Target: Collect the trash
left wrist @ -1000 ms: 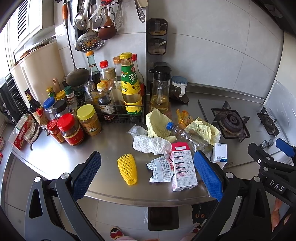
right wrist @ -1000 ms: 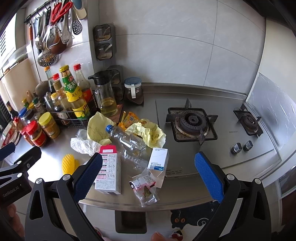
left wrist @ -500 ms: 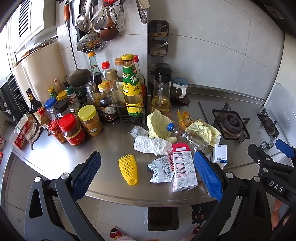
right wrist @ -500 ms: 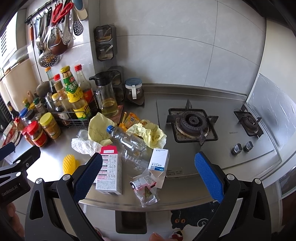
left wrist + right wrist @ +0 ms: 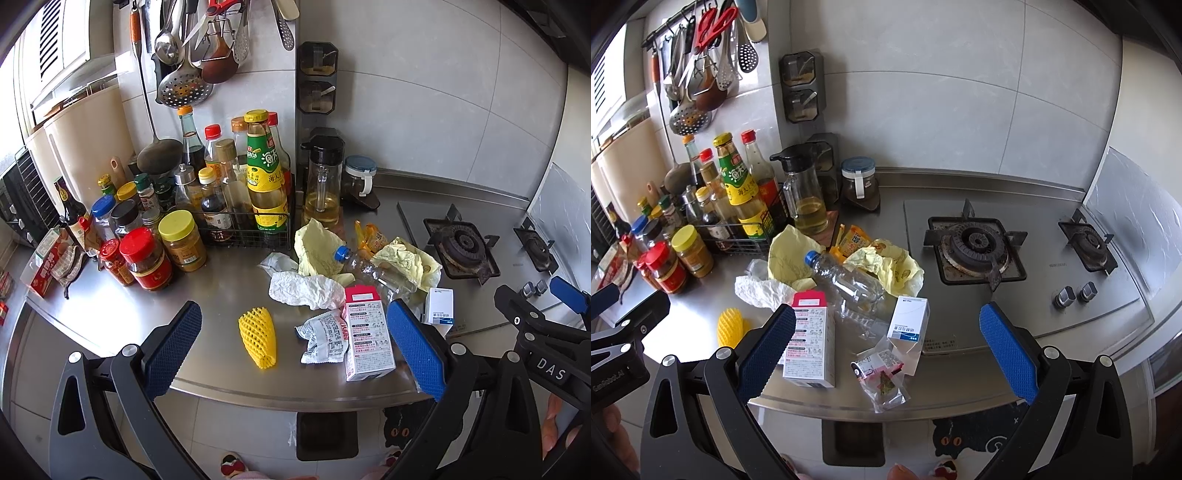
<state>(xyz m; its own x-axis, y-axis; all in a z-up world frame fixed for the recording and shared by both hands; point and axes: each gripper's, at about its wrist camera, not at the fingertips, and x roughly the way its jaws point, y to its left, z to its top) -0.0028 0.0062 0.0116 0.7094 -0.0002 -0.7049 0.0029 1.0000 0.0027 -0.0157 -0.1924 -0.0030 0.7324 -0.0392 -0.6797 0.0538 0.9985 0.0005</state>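
Crowding the table's (image 5: 110, 317) left edge and back-left corner are sauce jars (image 5: 149, 258) and tall bottles in a wire rack (image 5: 243, 236). Near the front edge lies a yellow foam net (image 5: 258, 338), apart from the rest of the litter. To its right sit a crumpled silver wrapper (image 5: 323, 336) and a pink-topped carton (image 5: 365, 336) lying flat, the two touching; behind them are white crumpled paper (image 5: 303, 290), yellow bags (image 5: 886, 264) and a clear plastic bottle (image 5: 849, 284) on its side. Further right — a small white-and-blue box (image 5: 908, 321) and a clear plastic packet (image 5: 882, 376) at the front edge, then the gas hob (image 5: 975, 247) towards the right edge. Left gripper (image 5: 293, 347) and right gripper (image 5: 886, 347) both hover at the front edge, fingers spread wide, holding nothing.
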